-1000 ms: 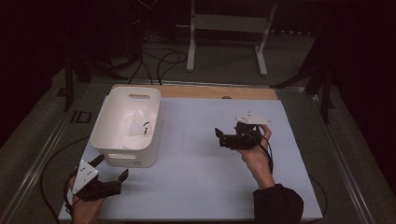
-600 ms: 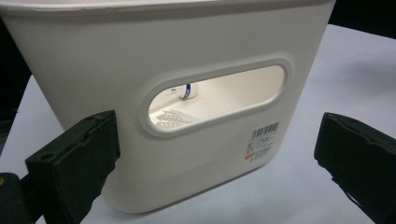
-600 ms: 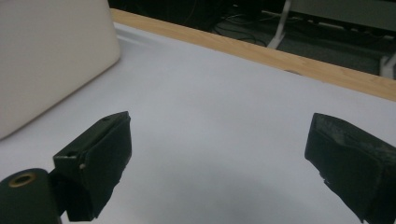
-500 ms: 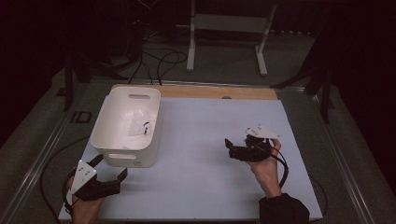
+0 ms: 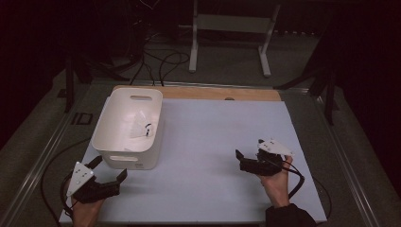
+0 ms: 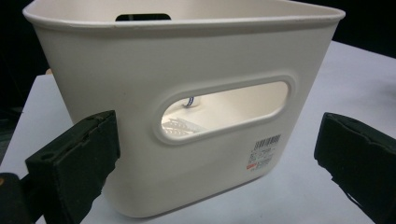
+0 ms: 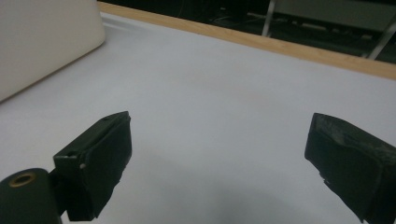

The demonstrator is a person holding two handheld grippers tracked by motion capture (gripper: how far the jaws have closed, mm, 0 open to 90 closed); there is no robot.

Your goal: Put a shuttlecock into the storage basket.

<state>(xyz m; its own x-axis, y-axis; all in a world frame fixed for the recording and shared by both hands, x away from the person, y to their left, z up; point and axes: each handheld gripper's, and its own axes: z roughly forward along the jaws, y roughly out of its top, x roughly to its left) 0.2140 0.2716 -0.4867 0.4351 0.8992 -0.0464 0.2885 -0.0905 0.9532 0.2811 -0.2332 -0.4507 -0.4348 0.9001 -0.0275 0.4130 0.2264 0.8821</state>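
Both grippers empty and wide open, white plastic bin (image 5: 128,127) at table's left, item already inside.

I judge the step is resting or lining up on the bin: I'd keep my left gripper (image 5: 108,173) level with the oval handle slot (image 6: 224,109), jaws clear of the wall, before any closing. Left gripper sits just beside the bin's near end, released, touching nothing. My right gripper (image 5: 242,160) hovers well apart over the bare pale-blue table mat (image 5: 213,142), jaws spread, holding nothing. A small white packet (image 5: 141,126) lies inside the bin.

White mat (image 5: 208,142), wooden table edge (image 5: 217,93), metal stand (image 5: 230,28), floor cables (image 5: 158,61)
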